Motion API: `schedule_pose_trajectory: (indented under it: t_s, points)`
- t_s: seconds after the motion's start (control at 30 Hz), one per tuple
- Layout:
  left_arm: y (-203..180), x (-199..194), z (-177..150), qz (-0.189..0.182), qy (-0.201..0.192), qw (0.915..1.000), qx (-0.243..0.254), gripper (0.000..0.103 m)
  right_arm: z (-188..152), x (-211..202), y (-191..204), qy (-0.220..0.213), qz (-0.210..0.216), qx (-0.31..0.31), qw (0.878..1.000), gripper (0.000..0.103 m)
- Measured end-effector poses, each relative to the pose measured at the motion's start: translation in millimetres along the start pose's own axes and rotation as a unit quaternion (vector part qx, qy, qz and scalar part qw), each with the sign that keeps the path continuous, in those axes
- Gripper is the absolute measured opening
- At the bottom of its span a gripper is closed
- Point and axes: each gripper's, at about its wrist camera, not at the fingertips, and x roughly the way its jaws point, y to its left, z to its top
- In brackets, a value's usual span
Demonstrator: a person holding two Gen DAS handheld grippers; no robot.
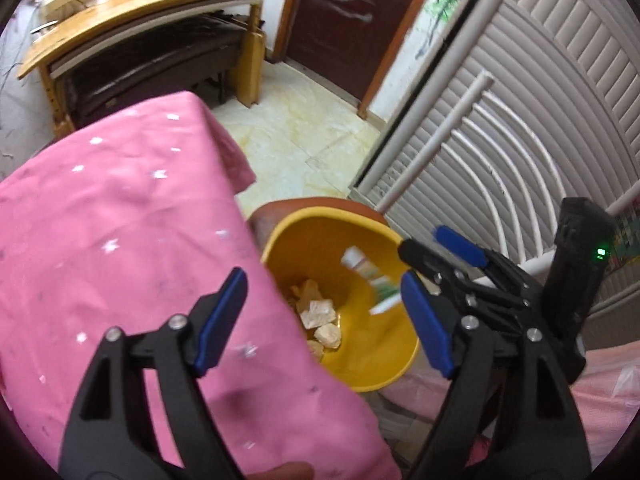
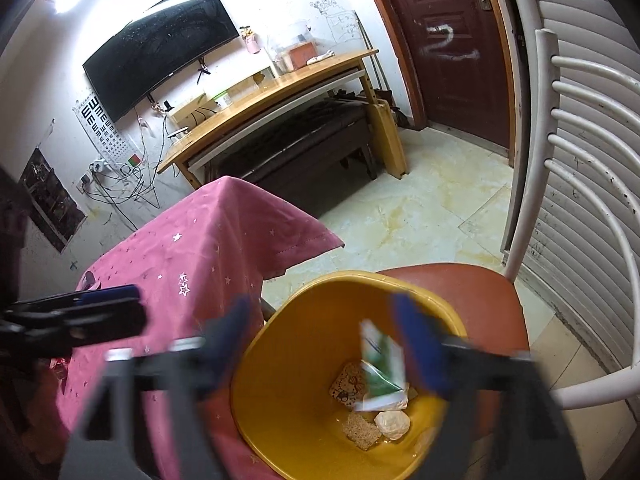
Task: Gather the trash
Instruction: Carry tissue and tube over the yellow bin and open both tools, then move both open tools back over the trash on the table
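A yellow bin stands on a red chair seat beside the pink-clothed table. It holds crumpled paper wads and a green-and-white wrapper, blurred, inside the bin's mouth. My left gripper is open and empty, over the table edge and bin. My right gripper is open over the bin, blurred by motion; it also shows in the left wrist view. The left gripper shows at the left of the right wrist view.
A white metal chair back rises right of the bin. A louvred white panel stands behind it. A wooden desk over a dark bench and a dark red door lie beyond, across tiled floor.
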Motion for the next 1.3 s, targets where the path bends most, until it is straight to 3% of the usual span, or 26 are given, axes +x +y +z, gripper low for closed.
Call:
schedule_pose_trajectory:
  t_s: [0.13,0.3,0.37,0.53,0.87,1.13,1.3]
  points:
    - [21.4,-32.6,-12.1,0.007,-0.028,0.9994,-0.021,0.075,0.6,-1.9,9.5,-0.003,-0.001,-0.011,1.000,0.080]
    - [65.1,-81.9,-30.7,0.030,-0.073,0.9957,-0.048,0.076,0.4,-7.4,48.4,-0.017,0.015,-0.054,0.998,0.080]
    - [82.0,-97.4,-36.1,0.042,-0.089,0.9937,-0.053,0.081,-1.6,-6.5,69.3,-0.017,0.027,-0.074,0.997,0.080]
    - [130.8,-138.9,-56.9,0.097,-0.130,0.9843,-0.069,0.083,-8.9,4.8,127.8,-0.003,0.051,-0.125,0.991,0.080]
    - [229.7,-209.0,-95.4,0.148,-0.171,0.9636,-0.142,0.086,-20.5,30.0,241.7,0.019,0.128,-0.185,0.974,0.081]
    - [283.7,-234.7,-129.2,0.217,-0.157,0.9560,-0.119,0.088,-49.6,37.5,324.1,0.056,0.203,-0.239,0.948,0.081]
    - [315.7,-239.4,-151.5,0.230,-0.137,0.9594,-0.087,0.088,-77.7,38.3,373.1,0.089,0.254,-0.288,0.919,0.081]
